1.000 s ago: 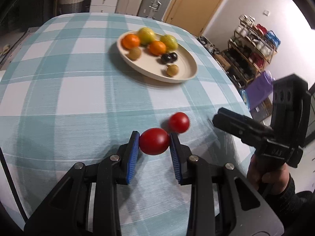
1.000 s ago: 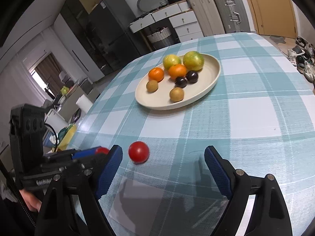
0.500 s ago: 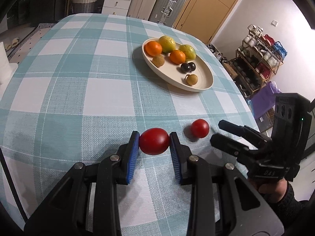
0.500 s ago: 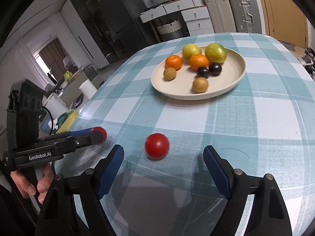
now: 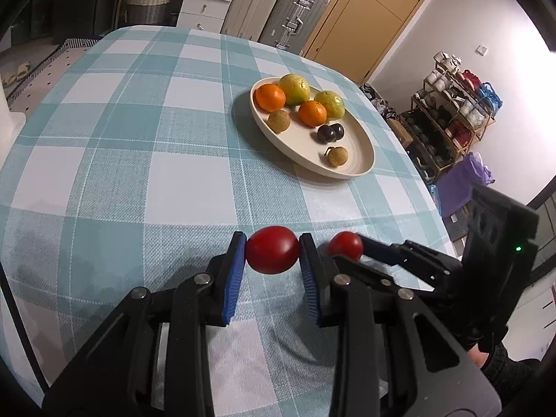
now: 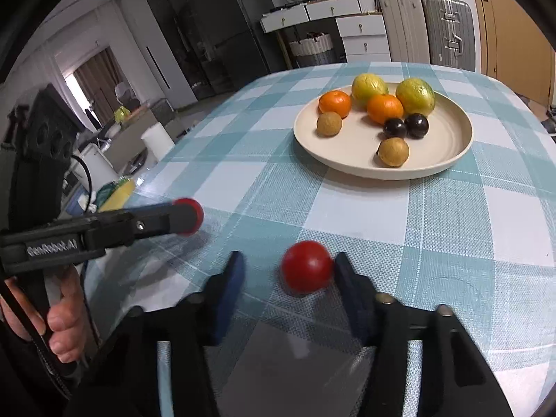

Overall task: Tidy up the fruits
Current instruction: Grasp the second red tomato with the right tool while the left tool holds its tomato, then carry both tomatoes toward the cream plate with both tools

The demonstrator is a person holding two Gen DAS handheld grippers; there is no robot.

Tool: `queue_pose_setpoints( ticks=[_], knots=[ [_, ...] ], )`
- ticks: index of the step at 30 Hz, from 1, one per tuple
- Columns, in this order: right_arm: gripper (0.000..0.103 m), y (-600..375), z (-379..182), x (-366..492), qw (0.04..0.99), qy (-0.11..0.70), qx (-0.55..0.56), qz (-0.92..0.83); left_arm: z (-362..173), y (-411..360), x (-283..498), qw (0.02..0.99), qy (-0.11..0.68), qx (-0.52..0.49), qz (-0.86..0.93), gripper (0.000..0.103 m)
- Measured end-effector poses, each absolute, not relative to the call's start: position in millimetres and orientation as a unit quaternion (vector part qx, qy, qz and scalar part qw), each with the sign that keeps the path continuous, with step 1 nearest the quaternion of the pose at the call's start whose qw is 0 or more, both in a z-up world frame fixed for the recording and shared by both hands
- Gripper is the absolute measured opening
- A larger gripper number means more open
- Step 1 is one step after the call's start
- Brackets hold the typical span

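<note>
My left gripper (image 5: 272, 257) is shut on a red tomato (image 5: 272, 250) and holds it above the checked tablecloth; it also shows in the right wrist view (image 6: 186, 215). A second red tomato (image 6: 306, 271) lies on the cloth between the fingers of my right gripper (image 6: 286, 271). The right finger touches it, the left finger stands apart, so the jaws are still open. That tomato also shows in the left wrist view (image 5: 345, 245). A cream plate (image 6: 455, 153) further back holds oranges, green citrus, dark plums and brown round fruits.
The table's right edge (image 5: 431, 208) runs close to the tomatoes. Beyond it stand a shelf rack (image 5: 458, 104) and a purple bag (image 5: 465, 177). Suitcases and drawers (image 6: 399, 27) stand behind the table.
My right gripper has moved in around the loose tomato and its jaws have narrowed. My left gripper keeps its tomato and has drawn level with the right one.
</note>
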State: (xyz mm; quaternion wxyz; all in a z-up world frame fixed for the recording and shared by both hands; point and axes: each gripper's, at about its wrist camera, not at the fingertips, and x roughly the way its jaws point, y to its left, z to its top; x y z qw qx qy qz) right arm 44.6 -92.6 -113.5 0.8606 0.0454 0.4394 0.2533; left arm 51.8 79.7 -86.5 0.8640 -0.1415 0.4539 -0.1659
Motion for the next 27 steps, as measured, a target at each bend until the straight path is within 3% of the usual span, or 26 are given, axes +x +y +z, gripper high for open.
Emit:
queue_pose_setpoints(
  ticks=[4, 27],
  knots=[
    [0.030, -94.0, -116.4, 49.6, 0.860, 0.442, 0.051, 0.248, -88.6, 79.5, 57.3, 0.863, 0.456, -0.142, -0.168, 0.028],
    [0.030, -140.4, -92.6, 72.0, 0.876, 0.387, 0.118, 0.262, -78.3, 44.3, 110.2, 0.868, 0.448, -0.114, -0.180, 0.028]
  ],
)
